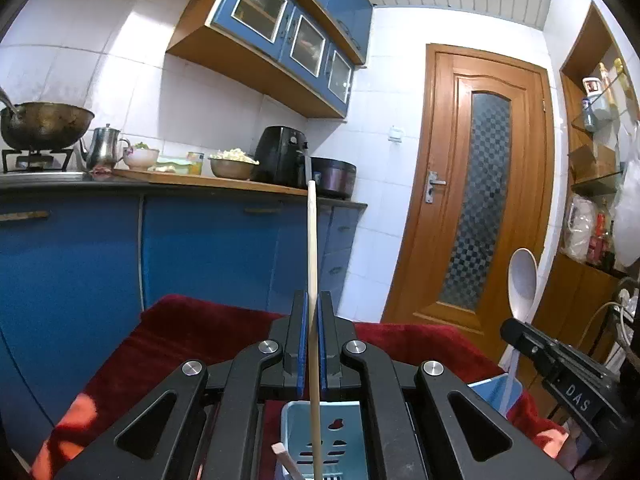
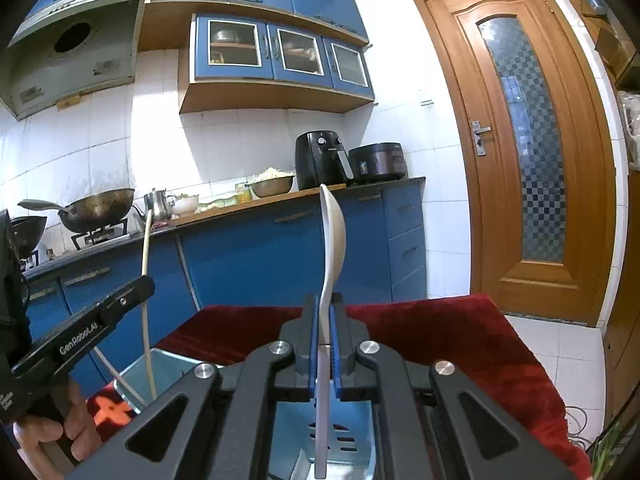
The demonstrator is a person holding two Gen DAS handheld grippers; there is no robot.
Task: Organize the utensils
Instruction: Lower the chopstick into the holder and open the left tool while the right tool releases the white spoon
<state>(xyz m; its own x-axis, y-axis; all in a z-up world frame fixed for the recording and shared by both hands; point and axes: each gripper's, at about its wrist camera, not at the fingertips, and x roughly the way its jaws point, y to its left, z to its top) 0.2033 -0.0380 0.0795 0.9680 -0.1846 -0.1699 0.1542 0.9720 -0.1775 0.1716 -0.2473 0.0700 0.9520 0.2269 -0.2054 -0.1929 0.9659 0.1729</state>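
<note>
Standing upright at frame centre, a pale wooden chopstick (image 1: 312, 280) is clamped between the blue pads of the left gripper (image 1: 312, 312), its lower end inside the light-blue slotted plastic utensil holder (image 1: 352, 446). The right gripper (image 2: 325, 312) is clenched on a white plastic spoon (image 2: 332, 236), bowl upward, handle descending into the same holder, which sits on a red velvet cloth (image 2: 440, 332).

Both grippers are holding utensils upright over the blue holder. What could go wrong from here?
The left gripper pinches the thin chopstick on a very small contact, so it may pivot or slip on release. The white spoon in the right gripper is top-heavy and could tip. The light blue holder sits on soft red cloth and might topple.
</note>
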